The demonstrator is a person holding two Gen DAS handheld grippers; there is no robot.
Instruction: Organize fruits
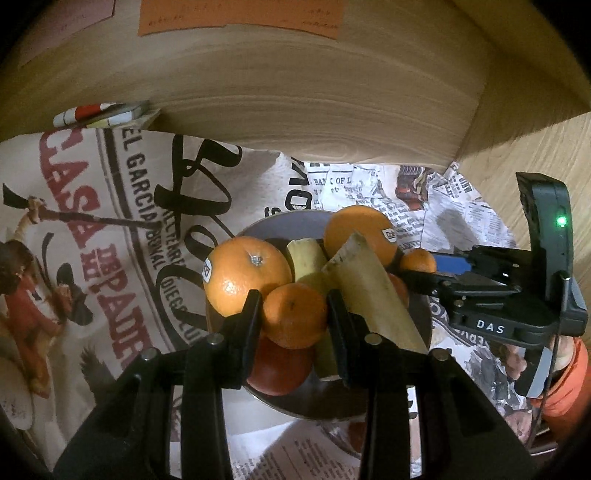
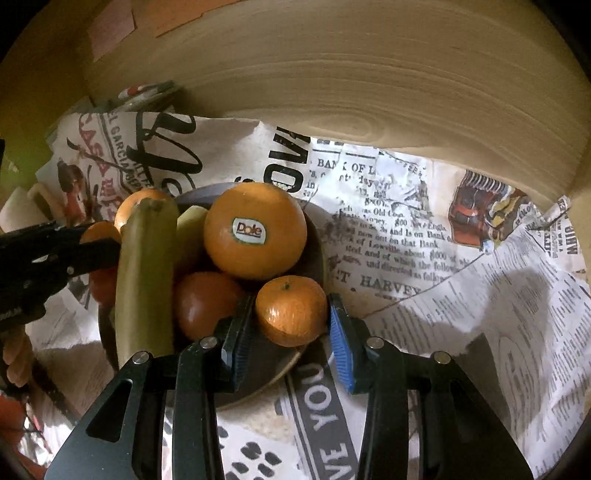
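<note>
Left wrist view is showing a dark bowl (image 1: 255, 229) piled with fruit: two large stickered oranges (image 1: 245, 275), bananas (image 1: 373, 291), a red tomato-like fruit (image 1: 279, 363) low at the near rim, and small mandarins. The left gripper (image 1: 293, 312) is reaching over the bowl's near side with its jaws standing part open on either flank of one mandarin (image 1: 293, 314); the fingers look to be touching or nearly touching the peel, but I cannot tell whether they are actually gripping. The right gripper (image 2: 291, 317) is doing the same from the opposite side, its blue-padded jaws bracketing a second mandarin (image 2: 291, 310) at the bowl's edge, again close against it without clear proof of a hold.

Judging by how things lie, the sorting is looking either nearly finished or barely begun: all the fruit I can see is sitting in the one bowl, and none is lying loose on the newsprint paper (image 2: 461, 288) covering the surface. Which way the two mandarins are travelling cannot be read.

Around the bowl, a wooden wall (image 1: 295, 92) is rising close behind, a small boxed item (image 1: 103, 114) is lying at the paper's far left corner, and orange cards (image 1: 240, 16) are hanging above. The long banana is leaning across the pile just beside the left jaws and crowding their path.
</note>
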